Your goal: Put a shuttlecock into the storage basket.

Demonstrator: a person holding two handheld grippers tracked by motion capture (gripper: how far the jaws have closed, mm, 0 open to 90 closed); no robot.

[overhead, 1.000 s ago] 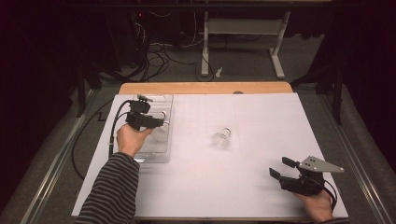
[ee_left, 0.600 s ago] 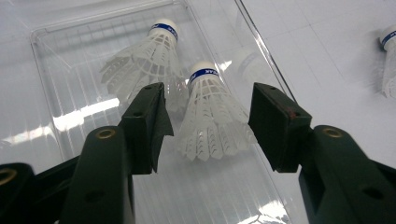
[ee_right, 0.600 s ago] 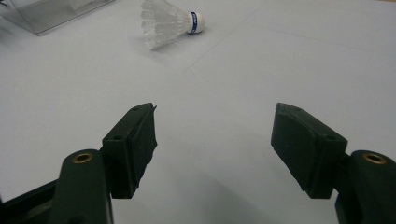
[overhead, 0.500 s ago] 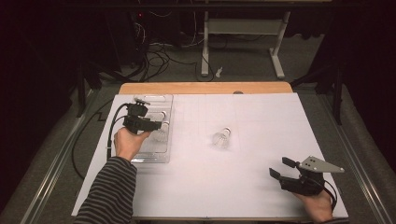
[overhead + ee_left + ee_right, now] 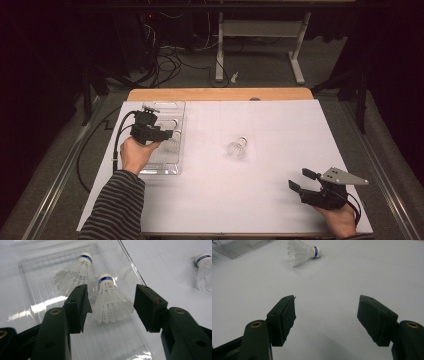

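Hovering over a clear plastic tray [image 5: 161, 167] at the table's left, the left gripper [image 5: 111, 306] has its black jaws spread wide on either side of a white feathered shuttlecock with a blue-banded cork [image 5: 110, 300], neither pad touching it. A second, matching shuttlecock [image 5: 76, 275] lies just beyond it in the tray. A third shuttlecock [image 5: 237, 146] rests on its side on the white table cover [image 5: 280, 125], well apart from the tray. The right gripper [image 5: 303, 182] sits low near the table's front right, jaws open and empty. To grip well, close slowly on the near shuttlecock's firm cork end, not its fragile skirt, keeping clear of its neighbour.
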